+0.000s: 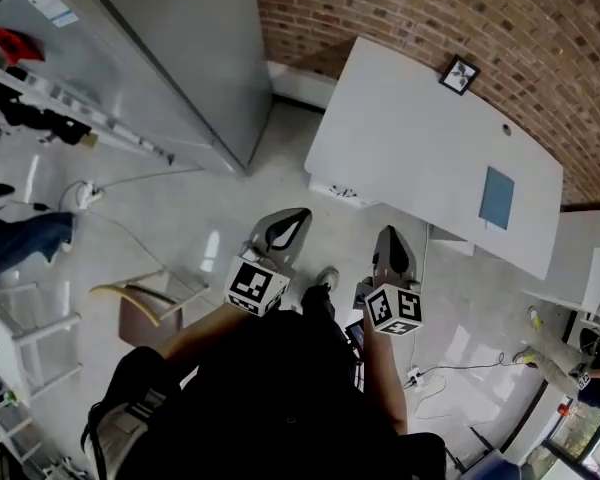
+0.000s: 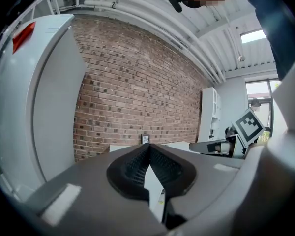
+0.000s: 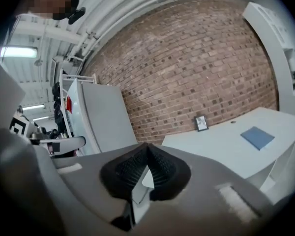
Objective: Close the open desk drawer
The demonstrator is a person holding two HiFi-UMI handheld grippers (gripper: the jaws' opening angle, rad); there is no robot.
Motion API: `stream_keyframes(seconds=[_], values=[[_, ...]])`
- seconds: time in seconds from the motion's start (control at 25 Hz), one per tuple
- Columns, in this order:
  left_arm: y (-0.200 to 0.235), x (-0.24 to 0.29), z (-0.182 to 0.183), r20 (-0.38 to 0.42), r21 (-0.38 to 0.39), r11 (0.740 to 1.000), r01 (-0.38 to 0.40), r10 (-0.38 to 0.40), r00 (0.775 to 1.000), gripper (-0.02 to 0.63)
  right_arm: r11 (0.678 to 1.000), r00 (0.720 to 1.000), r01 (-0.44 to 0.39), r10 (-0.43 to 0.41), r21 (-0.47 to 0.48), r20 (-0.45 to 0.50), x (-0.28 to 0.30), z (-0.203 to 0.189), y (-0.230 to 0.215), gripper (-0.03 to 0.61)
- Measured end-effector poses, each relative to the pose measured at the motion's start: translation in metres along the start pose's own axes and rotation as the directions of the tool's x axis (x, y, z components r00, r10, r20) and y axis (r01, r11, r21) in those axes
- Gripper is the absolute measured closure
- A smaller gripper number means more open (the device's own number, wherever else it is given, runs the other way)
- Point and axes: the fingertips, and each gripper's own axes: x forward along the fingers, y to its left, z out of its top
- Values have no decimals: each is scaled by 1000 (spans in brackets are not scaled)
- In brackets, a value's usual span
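Note:
The white desk (image 1: 420, 138) stands against the brick wall, seen from above. Under its near edge a white front (image 1: 340, 193) with dark print peeks out; I cannot tell whether this is the drawer or how it stands. My left gripper (image 1: 298, 215) and right gripper (image 1: 389, 234) hover side by side above the floor, short of the desk, both pointing at it. Each is shut with nothing between its pads. The left gripper view shows its jaws (image 2: 148, 147) meeting in front of the desk (image 2: 125, 147). The right gripper's jaws (image 3: 147, 146) likewise meet, with the desk (image 3: 221, 144) beyond.
On the desk lie a blue notebook (image 1: 497, 197) and a small picture frame (image 1: 460, 74). A tall grey cabinet (image 1: 170, 58) stands at the left. A chair (image 1: 145, 308) and floor cables (image 1: 110, 193) sit behind on the left; more cables (image 1: 450, 368) at right.

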Motion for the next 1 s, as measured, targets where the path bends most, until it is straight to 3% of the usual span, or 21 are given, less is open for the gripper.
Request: stream_keyframes(seconds=[0.16, 0.4, 1.0], values=[[-8, -3, 21, 57, 52, 998, 20, -23, 998, 598, 994, 999, 8, -4, -107, 36, -21, 22, 17, 575], [-12, -10, 34, 102, 68, 998, 17, -24, 994, 597, 972, 999, 21, -9, -234, 53, -39, 33, 34, 575], [-17, -6, 33, 118, 70, 997, 16, -25, 993, 597, 978, 999, 18, -10, -210, 40, -40, 22, 25, 577]])
